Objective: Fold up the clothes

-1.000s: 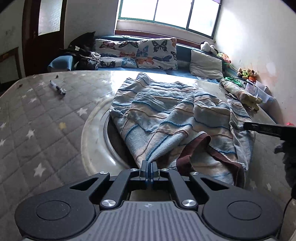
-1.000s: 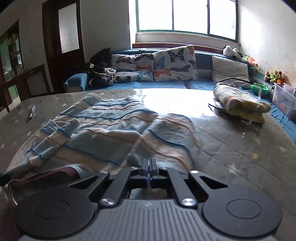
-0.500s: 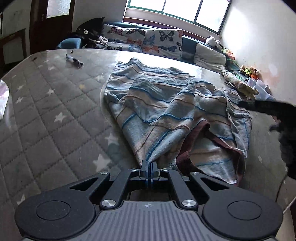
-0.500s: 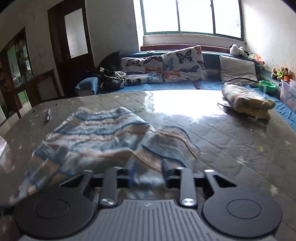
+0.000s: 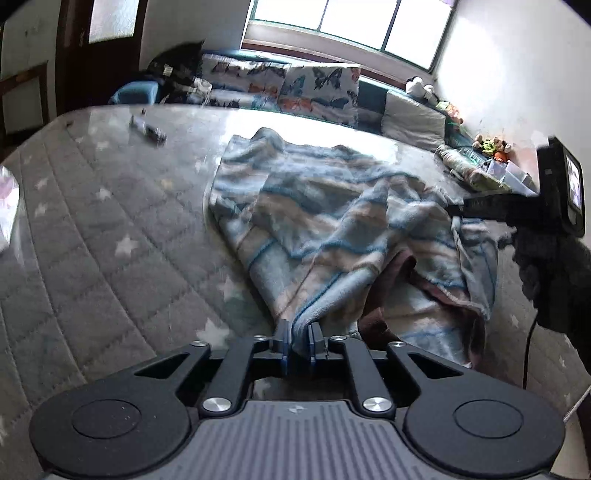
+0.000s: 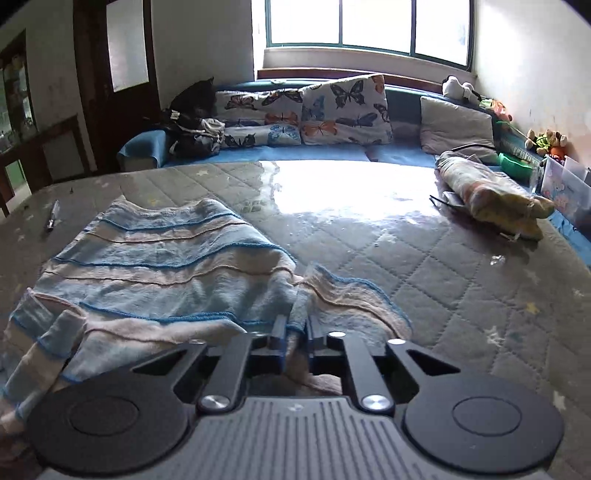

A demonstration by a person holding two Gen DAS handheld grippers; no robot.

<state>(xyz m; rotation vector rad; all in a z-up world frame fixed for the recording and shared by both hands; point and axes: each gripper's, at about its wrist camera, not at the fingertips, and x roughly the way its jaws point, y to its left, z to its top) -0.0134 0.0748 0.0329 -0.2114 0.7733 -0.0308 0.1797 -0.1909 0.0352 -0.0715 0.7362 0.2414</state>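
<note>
Striped garment (image 5: 332, 229), in blue and beige bands with a dark maroon lining showing at its near folds, lies crumpled on the quilted, star-printed mattress (image 5: 92, 236), directly ahead of both grippers. Nearest the lens, the left gripper (image 5: 298, 341) has a bunched near edge of the cloth between its jaws; the jaws are narrow and opening, and the fabric still fills the gap. The right gripper (image 6: 295, 341) is closed to a narrow gap on another fold of the same cloth, at the garment's right-hand edge. In the left wrist view the right gripper appears at the far right, held by a gloved hand (image 5: 546, 266), with a small lit screen on its body; nothing on it can be read.

Key relation: the garment's long axis runs away from the jaws toward the window (image 6: 369, 26), and the two grippers sit at its near end, one on each side, so neither hand is clearly nearer. Judged from this, any fold would carry the near edge forward over the far part.

Farther off lie a pen-like object (image 6: 51, 216), a rolled bundle (image 6: 487, 195), butterfly-print cushions (image 6: 343, 110) and soft toys (image 6: 546, 142). No brand or label is legible.
</note>
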